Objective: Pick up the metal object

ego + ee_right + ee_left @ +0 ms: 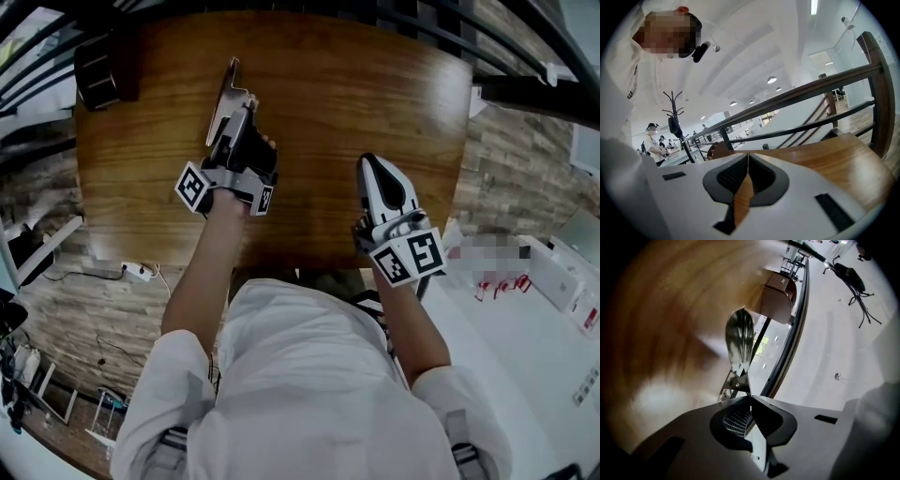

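Observation:
The metal object (228, 91) is a long, flat, shiny piece that lies along the far left part of the wooden table (356, 94). My left gripper (240, 114) is shut on its near end. In the left gripper view its leaf-shaped blade (739, 339) sticks out beyond the closed jaws of my left gripper (748, 397), with its riveted end pinched between the pads. My right gripper (371, 165) rests over the table's near right part, apart from the object. In the right gripper view my right gripper (747, 155) has its jaws together with nothing between them.
A black box (97, 73) sits on the table's far left corner. Dark railings (525, 89) run past the table's right and far sides. A white power strip (139, 272) lies on the floor at the left. A coat stand (675, 117) and people stand far off.

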Demonstrator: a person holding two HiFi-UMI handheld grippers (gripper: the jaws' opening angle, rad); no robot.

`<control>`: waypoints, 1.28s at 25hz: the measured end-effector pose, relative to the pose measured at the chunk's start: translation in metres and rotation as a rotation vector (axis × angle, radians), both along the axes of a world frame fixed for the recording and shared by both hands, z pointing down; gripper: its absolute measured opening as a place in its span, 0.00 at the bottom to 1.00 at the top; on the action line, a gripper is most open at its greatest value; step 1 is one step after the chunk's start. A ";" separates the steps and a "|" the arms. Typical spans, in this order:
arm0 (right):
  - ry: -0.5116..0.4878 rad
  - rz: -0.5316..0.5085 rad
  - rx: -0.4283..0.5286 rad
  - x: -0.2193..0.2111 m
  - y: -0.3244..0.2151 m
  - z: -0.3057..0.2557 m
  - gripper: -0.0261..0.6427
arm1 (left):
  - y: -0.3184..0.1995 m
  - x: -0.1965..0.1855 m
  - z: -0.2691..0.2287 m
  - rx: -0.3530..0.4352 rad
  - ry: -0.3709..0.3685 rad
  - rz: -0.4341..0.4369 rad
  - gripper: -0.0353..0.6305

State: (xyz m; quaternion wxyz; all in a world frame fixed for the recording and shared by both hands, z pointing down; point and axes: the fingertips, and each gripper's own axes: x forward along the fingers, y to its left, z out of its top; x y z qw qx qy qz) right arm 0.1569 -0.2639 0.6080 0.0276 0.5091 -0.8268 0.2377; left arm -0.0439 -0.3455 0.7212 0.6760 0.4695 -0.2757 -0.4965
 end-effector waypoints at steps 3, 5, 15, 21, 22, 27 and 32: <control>-0.008 -0.010 0.023 0.004 0.003 -0.012 0.08 | 0.004 0.004 -0.031 0.082 -0.114 0.043 0.09; -0.013 -0.011 0.040 0.009 0.007 -0.022 0.08 | 0.008 0.006 -0.064 0.169 -0.209 0.068 0.09; -0.053 0.005 0.175 0.064 0.025 -0.098 0.08 | 0.040 0.017 -0.249 0.566 -0.623 0.086 0.09; -0.070 0.008 0.252 0.096 0.042 -0.149 0.08 | 0.080 0.033 -0.338 0.724 -0.958 0.090 0.09; -0.074 0.001 0.265 0.097 0.044 -0.155 0.08 | 0.087 0.035 -0.353 0.754 -1.005 0.083 0.09; -0.085 -0.019 0.296 0.098 0.056 -0.175 0.08 | 0.118 0.046 -0.411 0.887 -1.245 0.072 0.09; -0.077 -0.022 0.336 0.077 0.076 -0.197 0.08 | 0.149 0.031 -0.447 0.936 -1.424 0.004 0.08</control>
